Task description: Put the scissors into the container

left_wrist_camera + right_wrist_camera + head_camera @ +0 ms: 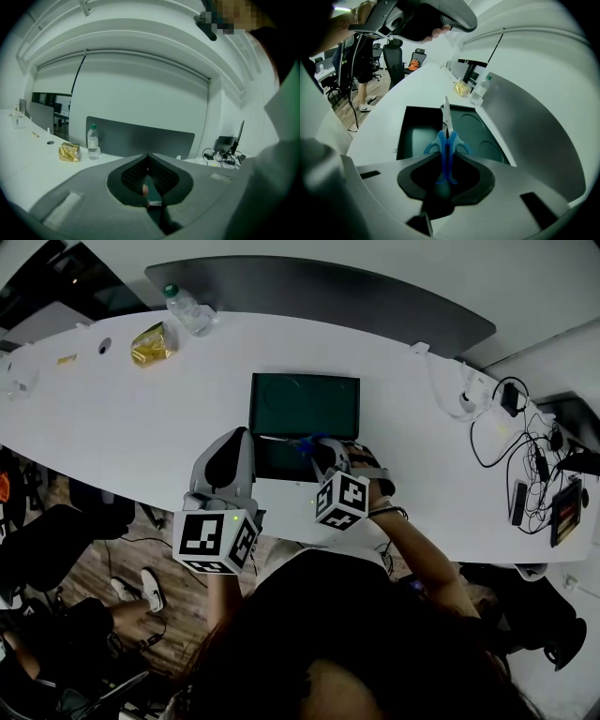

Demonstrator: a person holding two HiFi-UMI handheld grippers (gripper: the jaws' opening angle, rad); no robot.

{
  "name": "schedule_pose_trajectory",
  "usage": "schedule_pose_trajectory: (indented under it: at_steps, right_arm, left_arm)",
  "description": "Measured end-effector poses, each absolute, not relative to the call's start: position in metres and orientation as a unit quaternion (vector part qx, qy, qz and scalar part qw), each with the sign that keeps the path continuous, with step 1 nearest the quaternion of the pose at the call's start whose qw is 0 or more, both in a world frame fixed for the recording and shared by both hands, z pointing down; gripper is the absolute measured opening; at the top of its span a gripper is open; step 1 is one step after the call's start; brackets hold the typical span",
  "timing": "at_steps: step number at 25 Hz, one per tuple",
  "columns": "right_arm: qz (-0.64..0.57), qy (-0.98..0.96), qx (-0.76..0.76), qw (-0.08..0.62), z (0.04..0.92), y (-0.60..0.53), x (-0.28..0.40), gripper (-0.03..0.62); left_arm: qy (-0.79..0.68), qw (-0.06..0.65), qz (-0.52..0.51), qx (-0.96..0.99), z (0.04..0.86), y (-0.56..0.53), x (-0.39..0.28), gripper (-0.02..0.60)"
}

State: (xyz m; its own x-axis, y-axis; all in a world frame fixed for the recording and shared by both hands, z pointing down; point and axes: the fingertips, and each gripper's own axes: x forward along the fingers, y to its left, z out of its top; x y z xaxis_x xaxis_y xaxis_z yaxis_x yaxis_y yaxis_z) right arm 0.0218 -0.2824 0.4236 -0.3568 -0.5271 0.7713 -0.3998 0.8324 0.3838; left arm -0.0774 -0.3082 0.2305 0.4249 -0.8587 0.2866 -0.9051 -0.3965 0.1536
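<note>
The blue-handled scissors [446,140] are clamped by their handles in my right gripper [446,165], with the closed blades pointing forward over the dark green container [415,133]. The head view has this gripper [317,450] at the near edge of the open container [281,463], with a bit of blue handle [307,444] showing. My left gripper [240,439] hovers just left of the container. In the left gripper view its pads [136,176] stand close together with a thin green sliver between them, and I cannot make out whether they press on anything.
The container's lid [305,404] lies folded back on the white table [141,437]. A water bottle [190,310] and a gold packet [152,343] sit far left. Cables and chargers [525,456] crowd the right end. Office chairs and a person stand beyond the table's near side.
</note>
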Motion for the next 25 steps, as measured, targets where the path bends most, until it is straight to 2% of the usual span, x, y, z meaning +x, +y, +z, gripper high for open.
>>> schedule_pose_trajectory:
  at_steps: [15, 25]
  right_arm:
    - [-0.021, -0.795, 0.211, 0.568, 0.466, -0.272, 0.024, 0.087]
    - [-0.019, -0.781, 0.189, 0.595, 0.478, -0.271, 0.017, 0.087]
  left_arm:
    - [-0.541, 0.16, 0.087, 0.821, 0.243, -0.313, -0.08, 0.011]
    - [-0.543, 0.164, 0.09, 0.819, 0.248, -0.316, -0.081, 0.011]
